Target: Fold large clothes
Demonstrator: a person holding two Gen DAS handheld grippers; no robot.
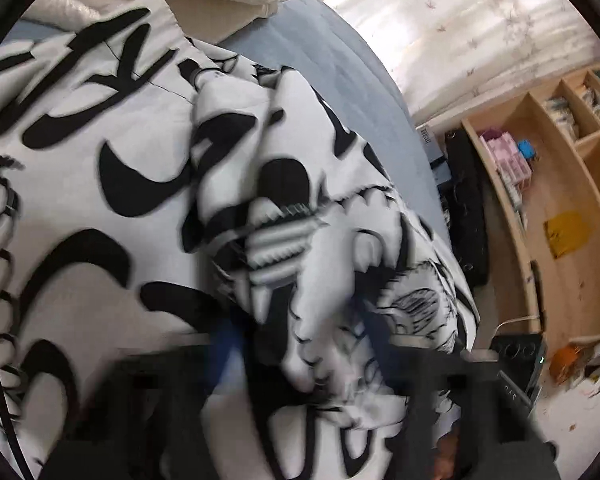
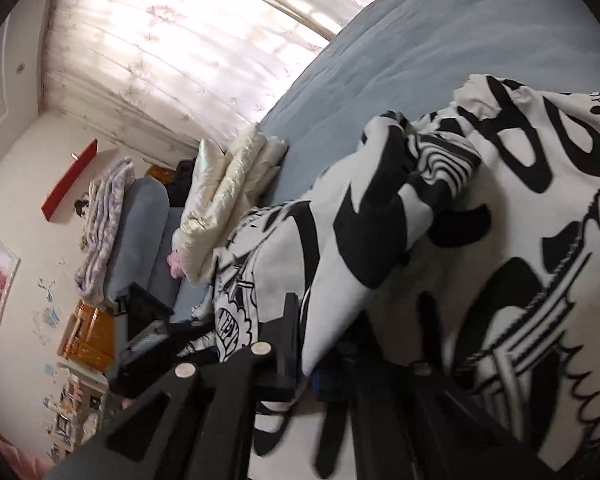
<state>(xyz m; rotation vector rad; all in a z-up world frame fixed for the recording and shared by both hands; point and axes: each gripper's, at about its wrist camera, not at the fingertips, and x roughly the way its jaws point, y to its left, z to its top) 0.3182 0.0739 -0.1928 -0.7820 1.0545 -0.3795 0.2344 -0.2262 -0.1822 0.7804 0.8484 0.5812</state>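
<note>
While the black-and-white printed garment (image 1: 100, 152) lies on the blue bed (image 1: 340, 60), the 2 grippers, left gripper (image 1: 300, 344) and right gripper (image 2: 324, 364), each pinch its fabric.

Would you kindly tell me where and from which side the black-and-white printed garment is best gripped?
Grip the printed garment at a raised, bunched fold near its edge, coming in low from the near side. The flat middle offers the jaws nothing to pinch; the ridge stands clear of the blue bedcover.
</note>
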